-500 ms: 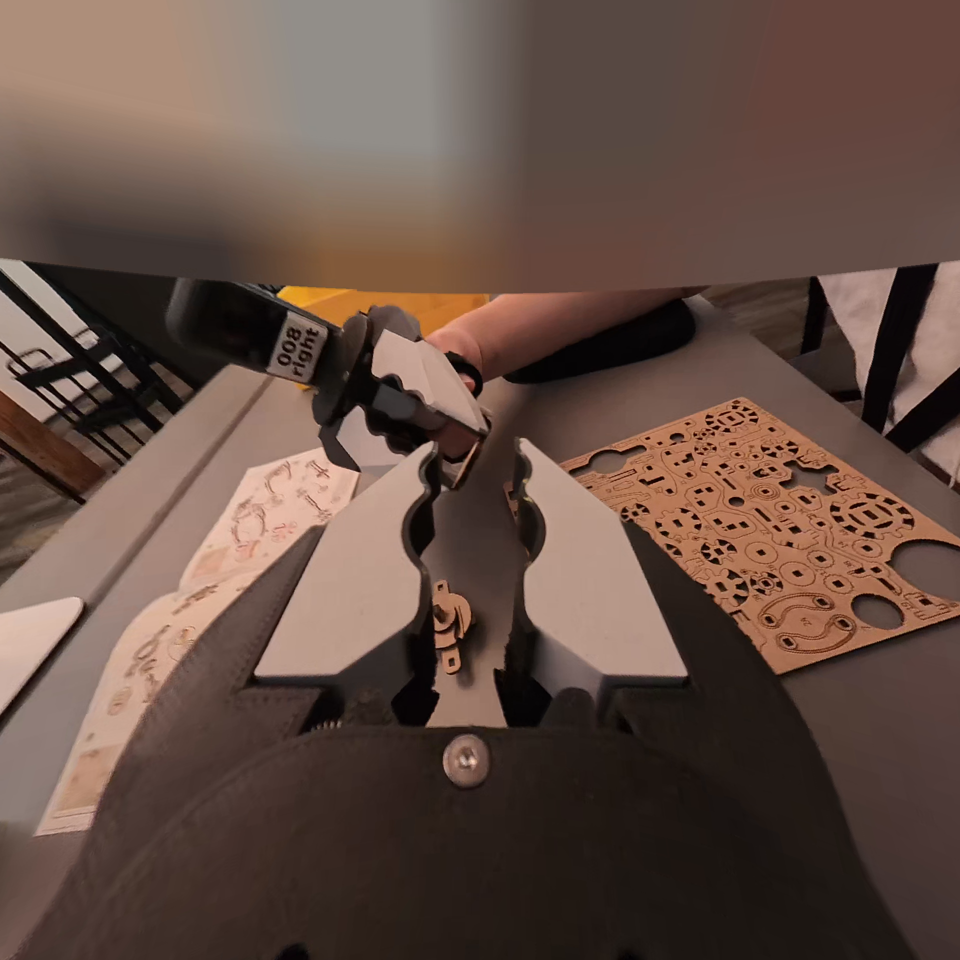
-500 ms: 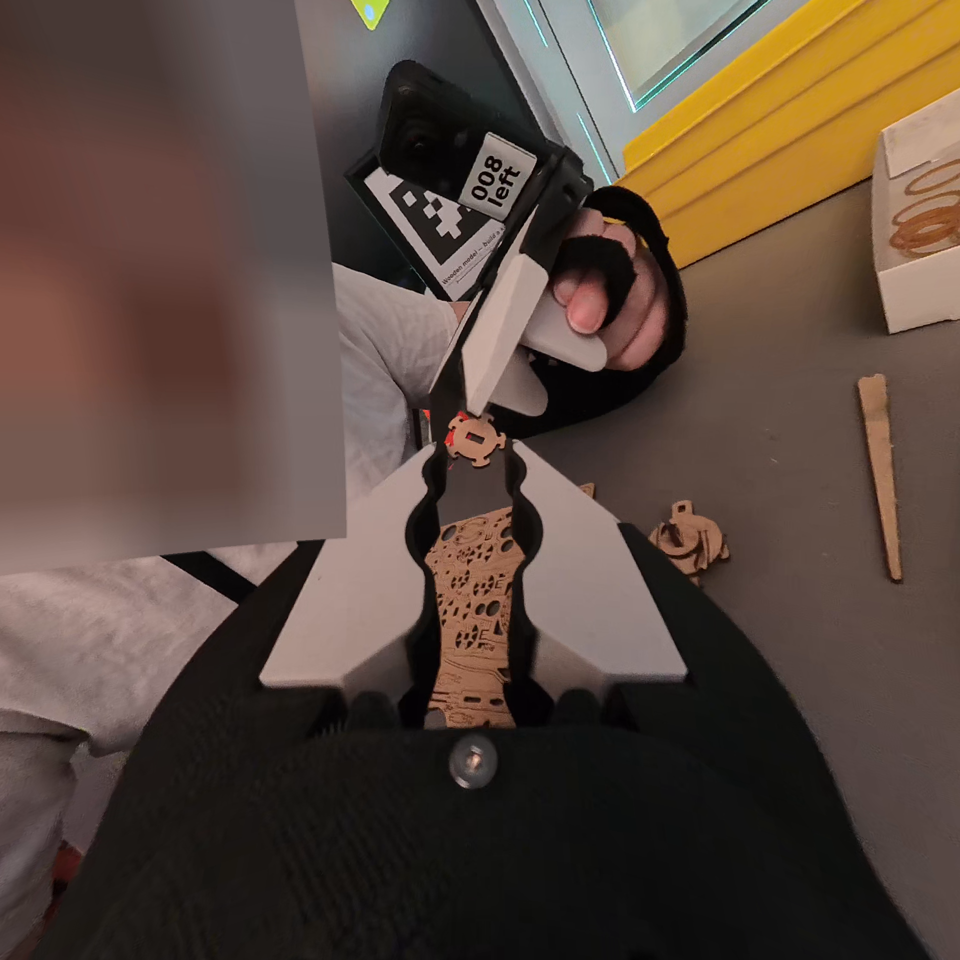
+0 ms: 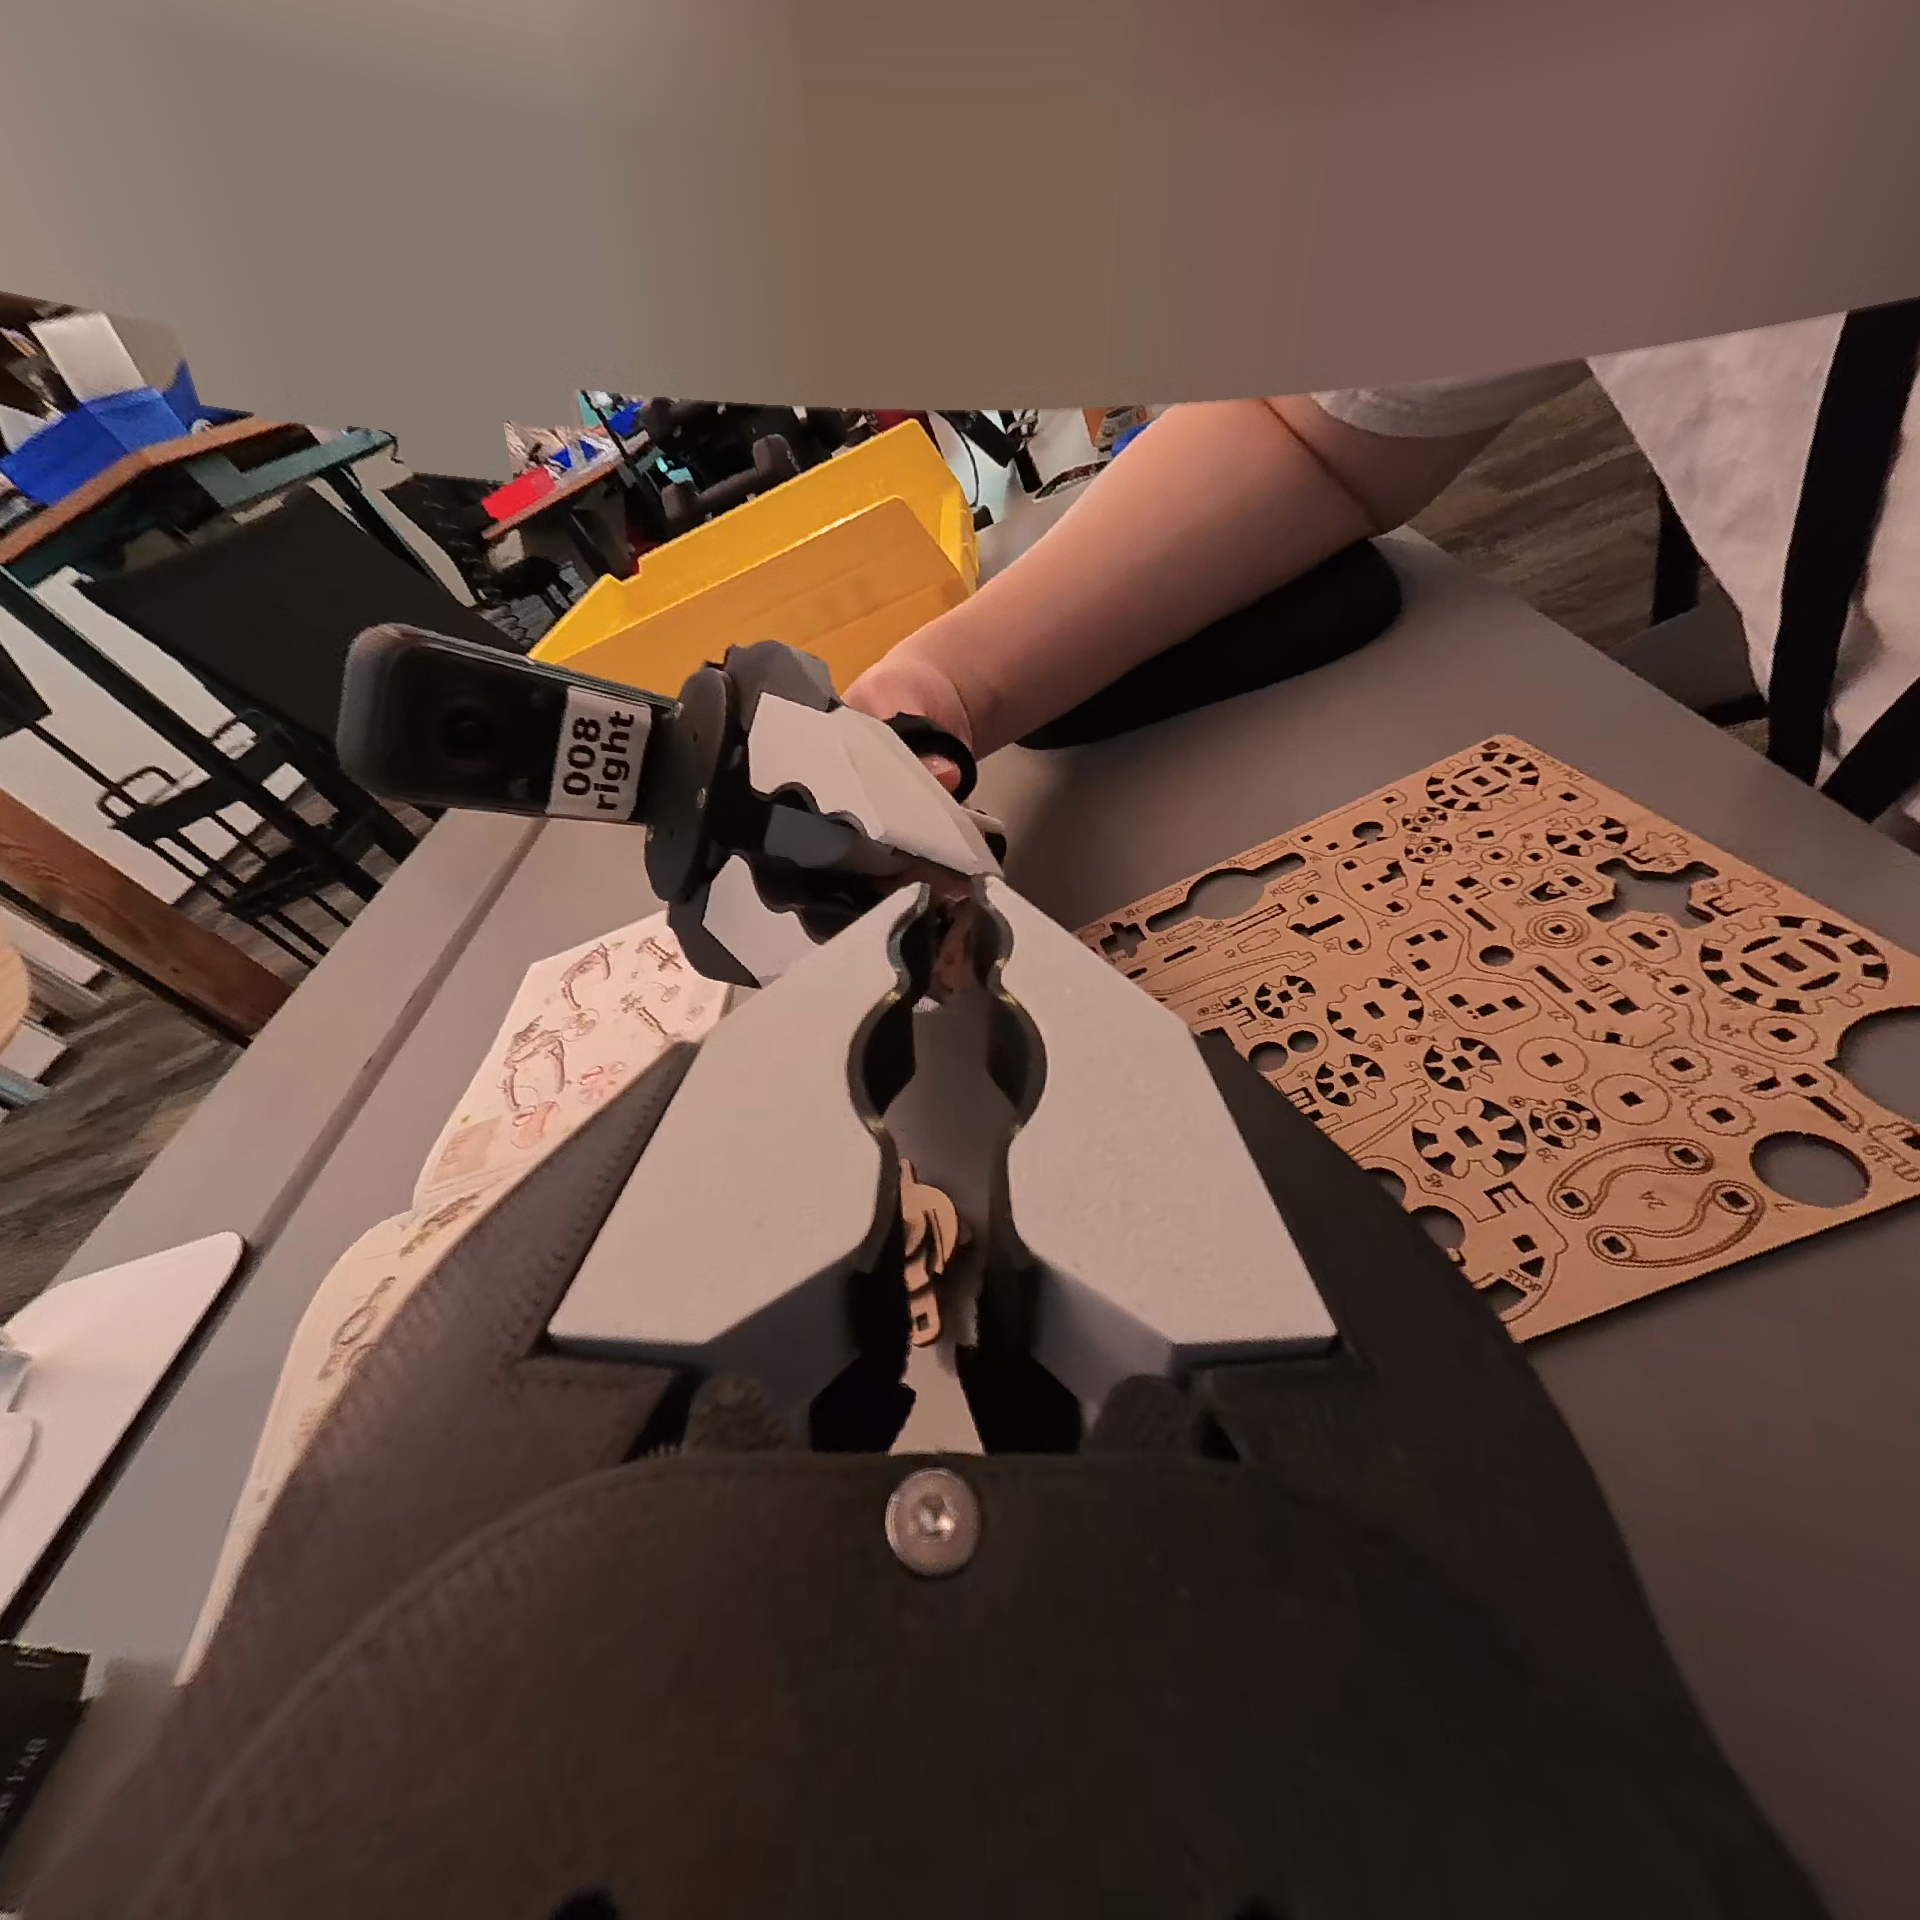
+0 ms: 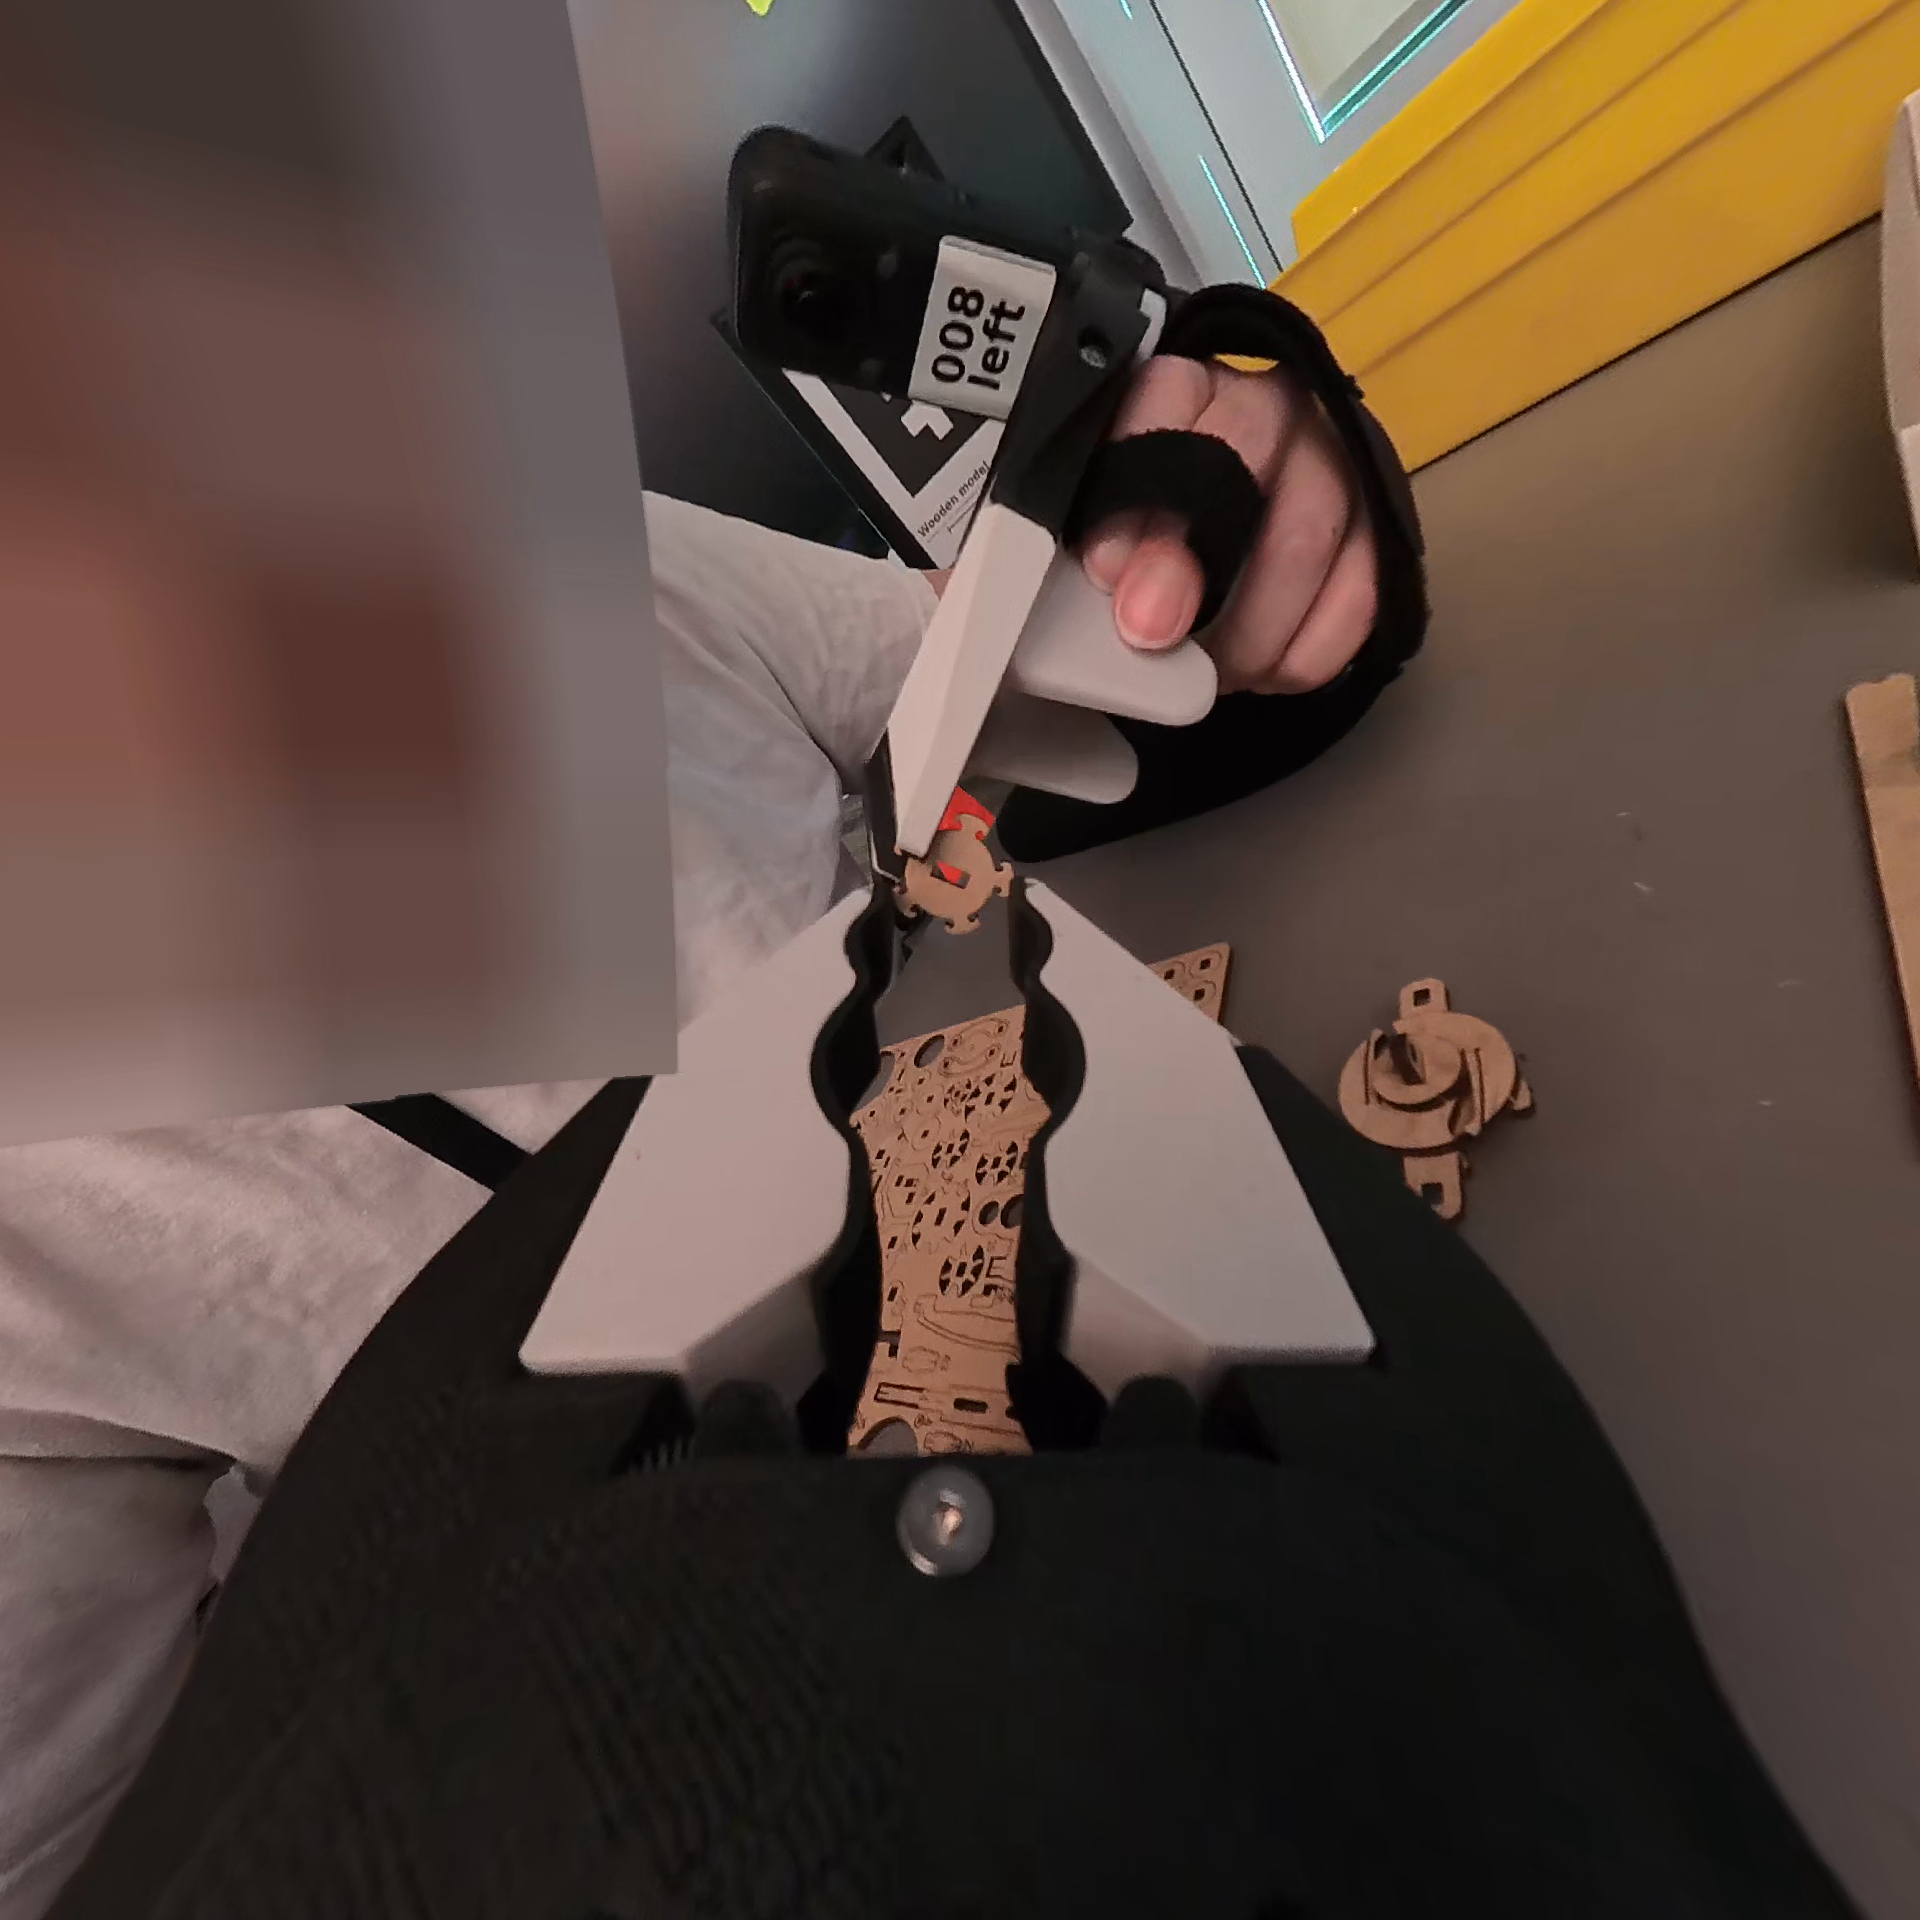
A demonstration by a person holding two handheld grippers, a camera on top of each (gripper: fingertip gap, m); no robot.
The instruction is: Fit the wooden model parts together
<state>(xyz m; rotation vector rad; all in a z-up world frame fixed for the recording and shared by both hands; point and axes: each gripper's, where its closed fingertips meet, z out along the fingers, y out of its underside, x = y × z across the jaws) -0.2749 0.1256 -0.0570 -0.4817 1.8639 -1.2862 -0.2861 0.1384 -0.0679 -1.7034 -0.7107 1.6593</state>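
Between the nearly closed tips of the left gripper (image 3: pixel 954 914), seen in its own wrist view, sits a small wooden part (image 3: pixel 951 940), with the right gripper (image 3: pixel 977 862) touching from beyond; a punched wooden sheet (image 3: pixel 1558 1029) lies on the grey table (image 3: pixel 1662 1507). From the right wrist view, the right gripper (image 4: pixel 951 896) stands spread around a round notched wooden disc (image 4: pixel 954 883) that the left gripper (image 4: pixel 920 831) pinches at its edge; a built wooden assembly (image 4: pixel 1434 1086) rests nearby.

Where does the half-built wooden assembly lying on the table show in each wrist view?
Left wrist view: half-built assembly, low centre, seen between the left claw fingers.
Right wrist view: right of the right claw, on the table.
Shared landmark: punched wooden sheet.
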